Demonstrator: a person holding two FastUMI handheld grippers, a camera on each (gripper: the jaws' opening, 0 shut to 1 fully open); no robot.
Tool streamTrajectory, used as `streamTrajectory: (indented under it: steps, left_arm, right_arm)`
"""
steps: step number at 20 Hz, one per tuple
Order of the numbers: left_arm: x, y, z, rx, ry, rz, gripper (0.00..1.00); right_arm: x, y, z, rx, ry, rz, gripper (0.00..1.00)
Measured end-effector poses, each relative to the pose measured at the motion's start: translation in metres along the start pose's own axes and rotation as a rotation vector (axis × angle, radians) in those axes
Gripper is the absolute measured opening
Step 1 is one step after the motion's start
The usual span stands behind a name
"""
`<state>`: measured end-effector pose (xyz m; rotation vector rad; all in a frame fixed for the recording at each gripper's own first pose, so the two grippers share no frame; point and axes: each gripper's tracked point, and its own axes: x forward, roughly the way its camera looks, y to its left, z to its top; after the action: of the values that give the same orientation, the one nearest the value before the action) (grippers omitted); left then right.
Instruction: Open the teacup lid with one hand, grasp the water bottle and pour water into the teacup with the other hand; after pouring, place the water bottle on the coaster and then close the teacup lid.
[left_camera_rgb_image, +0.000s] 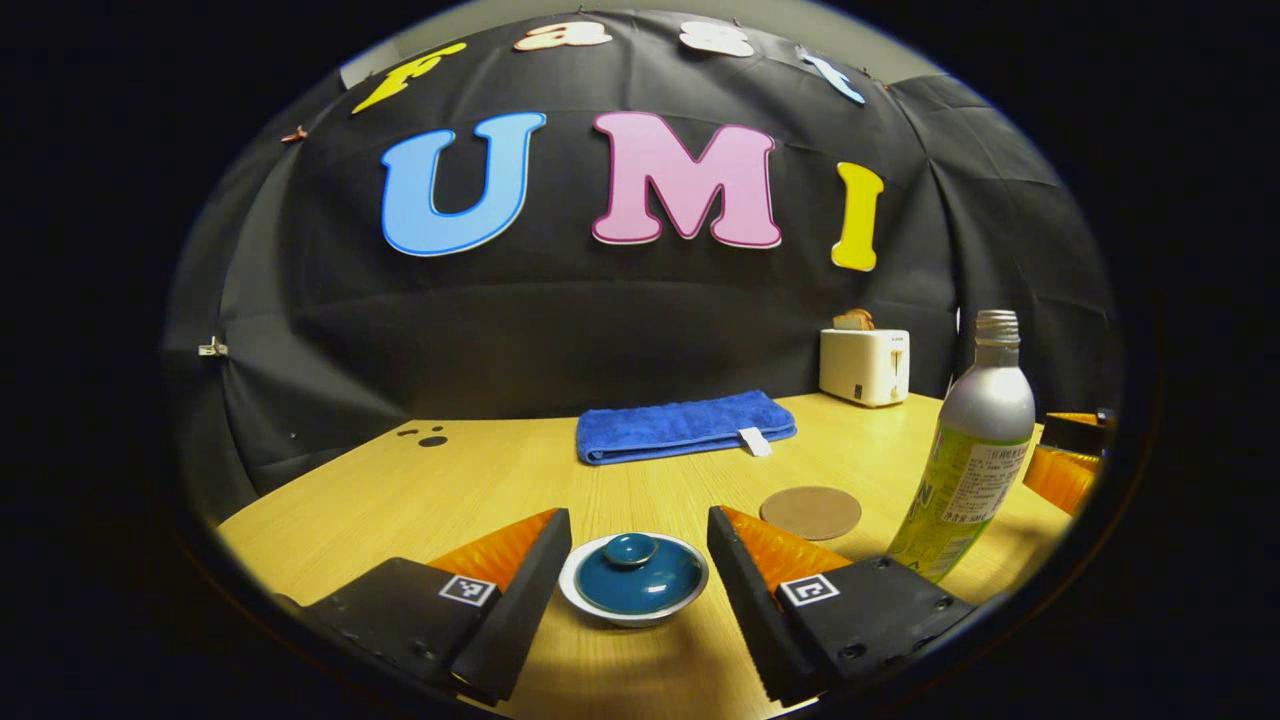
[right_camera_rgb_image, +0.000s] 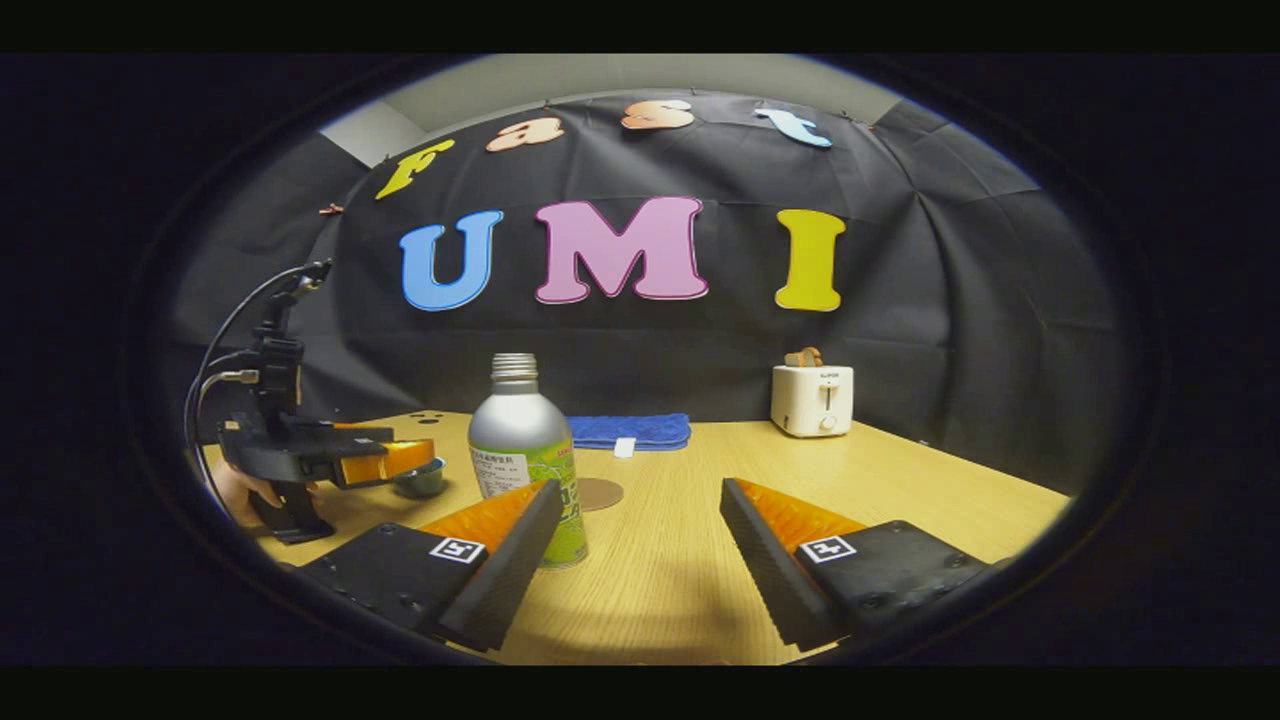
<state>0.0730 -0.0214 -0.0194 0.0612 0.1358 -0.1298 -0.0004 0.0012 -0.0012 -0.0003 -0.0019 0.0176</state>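
Straddling the lidded teacup, left gripper spread wide; right gripper spread beside water bottle

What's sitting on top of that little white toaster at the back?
A piece of toast pokes from the top of the toaster; its lower part, down in the slot, is hidden.

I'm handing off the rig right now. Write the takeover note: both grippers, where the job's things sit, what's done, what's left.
Left gripper: open, fingers either side of the lidded teacup, not gripping.
Right gripper: open, empty, bottle just ahead by its left finger.
Bottle stands upright on the table, uncapped. Coaster lies bare beside it.
Done: nothing yet; lid on the cup.
Left: lift lid, grasp bottle, pour, set bottle on coaster, close lid.
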Motion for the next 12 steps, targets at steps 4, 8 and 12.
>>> streamTrajectory:
  steps: [4,8,12]
  left_arm:
    - [0.007,-0.002,-0.003,0.026,0.032,0.002,0.67]
    - [0.014,-0.002,-0.008,0.032,0.070,0.009,0.60]
    - [0.019,-0.002,-0.011,0.024,0.099,0.005,0.56]
  right_arm:
    - [0.000,0.001,0.000,0.000,0.000,0.007,0.98]
    - [0.000,0.003,0.000,0.000,0.001,0.020,0.98]
    - [-0.001,0.005,0.000,0.000,0.001,0.030,0.98]
